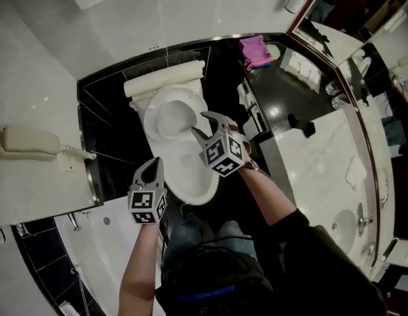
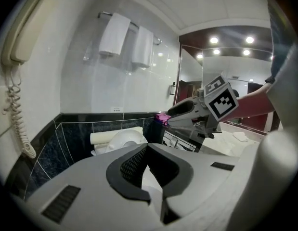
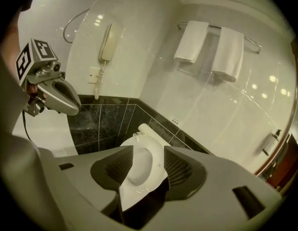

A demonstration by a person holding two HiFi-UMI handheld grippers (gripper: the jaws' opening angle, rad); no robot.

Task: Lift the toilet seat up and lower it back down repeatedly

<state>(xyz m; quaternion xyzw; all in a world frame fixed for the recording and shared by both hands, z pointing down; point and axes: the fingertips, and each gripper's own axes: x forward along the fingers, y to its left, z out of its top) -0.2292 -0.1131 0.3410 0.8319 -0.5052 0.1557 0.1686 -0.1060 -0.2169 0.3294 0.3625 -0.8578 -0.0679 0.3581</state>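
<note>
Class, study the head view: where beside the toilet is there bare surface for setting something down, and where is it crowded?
Bare: the marble counter between the small black object and the folded white cloth. Crowded: the far corner by the mirror, with pink cloth, towels and glasses.

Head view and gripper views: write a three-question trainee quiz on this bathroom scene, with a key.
1. Are the fingers of the right gripper open or shut, and do they hold anything?
2. What hangs on the rail? A: two white towels. B: a bathrobe. C: a shower curtain.
3. True or false: in the head view, the phone is to the left of the toilet.
Key: 1 open, holding nothing; 2 A; 3 true.
</note>
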